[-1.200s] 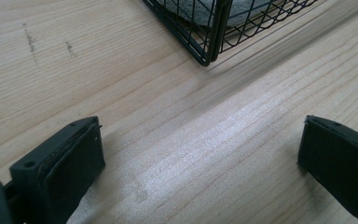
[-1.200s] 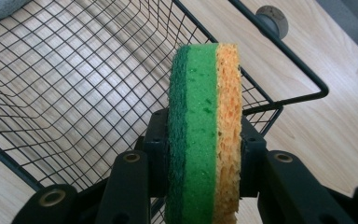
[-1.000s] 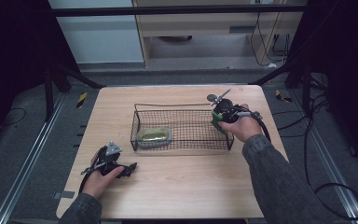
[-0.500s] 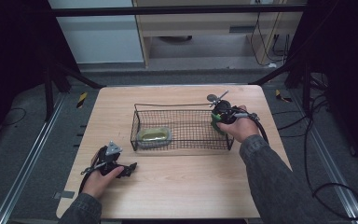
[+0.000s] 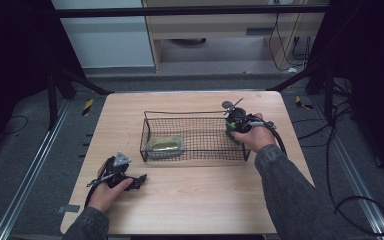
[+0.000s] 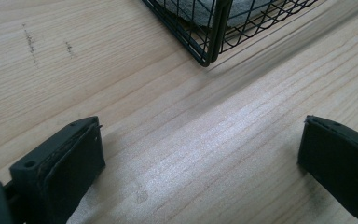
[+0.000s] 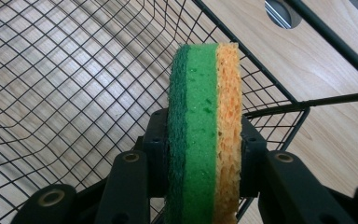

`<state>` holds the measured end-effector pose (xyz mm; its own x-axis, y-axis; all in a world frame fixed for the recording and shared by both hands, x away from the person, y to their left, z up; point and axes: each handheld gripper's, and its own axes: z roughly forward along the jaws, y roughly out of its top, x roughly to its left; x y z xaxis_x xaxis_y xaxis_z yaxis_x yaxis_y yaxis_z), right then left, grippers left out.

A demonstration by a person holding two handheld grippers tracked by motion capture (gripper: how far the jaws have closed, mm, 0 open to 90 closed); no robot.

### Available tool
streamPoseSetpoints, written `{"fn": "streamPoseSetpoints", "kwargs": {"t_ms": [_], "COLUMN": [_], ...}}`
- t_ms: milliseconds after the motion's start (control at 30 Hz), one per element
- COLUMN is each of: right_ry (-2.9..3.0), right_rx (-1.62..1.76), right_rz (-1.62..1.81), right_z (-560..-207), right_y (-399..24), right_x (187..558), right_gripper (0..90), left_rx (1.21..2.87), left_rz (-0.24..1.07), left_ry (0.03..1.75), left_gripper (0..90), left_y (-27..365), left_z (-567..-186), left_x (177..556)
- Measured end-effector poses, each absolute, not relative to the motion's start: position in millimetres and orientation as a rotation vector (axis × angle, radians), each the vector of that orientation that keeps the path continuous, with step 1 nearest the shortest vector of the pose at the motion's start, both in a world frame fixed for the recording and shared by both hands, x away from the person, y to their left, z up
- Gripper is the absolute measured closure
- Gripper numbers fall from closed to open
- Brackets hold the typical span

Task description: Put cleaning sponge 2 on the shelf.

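Observation:
A green and yellow sponge (image 7: 204, 130) stands on edge between the jaws of my right gripper (image 7: 204, 154), which is shut on it. In the high view that gripper (image 5: 233, 129) hangs over the right end of a black wire basket (image 5: 195, 156), with the sponge (image 5: 228, 131) just inside the rim. A yellowish packet (image 5: 165, 145) lies at the basket's left end. My left gripper (image 5: 139, 181) rests on the table near the front left, open with bare wood between its jaws (image 6: 200, 154). A basket corner (image 6: 209, 51) is just ahead of it.
The wooden table (image 5: 205, 200) has free room in front of the basket. A small grey round object (image 5: 228, 105) sits just behind the basket's right end. Cables trail off the table's right side, and metal rails run along both sides on the floor.
My right gripper has shifted slightly left with the sponge, over the basket's right end. The left gripper has stayed where it was.

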<state>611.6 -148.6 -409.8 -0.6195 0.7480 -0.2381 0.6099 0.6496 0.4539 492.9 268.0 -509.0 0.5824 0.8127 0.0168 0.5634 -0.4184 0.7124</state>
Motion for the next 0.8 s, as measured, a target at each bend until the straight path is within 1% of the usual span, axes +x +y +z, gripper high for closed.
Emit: {"fn": "streamPoseSetpoints", "kwargs": {"t_ms": [400,800], "right_ry": [2.479,2.488], "right_rx": [1.058,1.048], "right_rz": [0.45,0.47], "right_z": [-415.0,-408.9], "right_y": [-142.3,-137.8], "right_x": [612.6,606.6], "right_gripper": [63.8,56.5], "left_rx": [2.14,2.139], "left_rz": [0.477,0.477], "left_ry": [1.089,1.089], "left_gripper": [0.0,0.0], "left_y": [268.0,268.1], "left_z": [-509.0,-508.9], "left_x": [492.9,492.9]}}
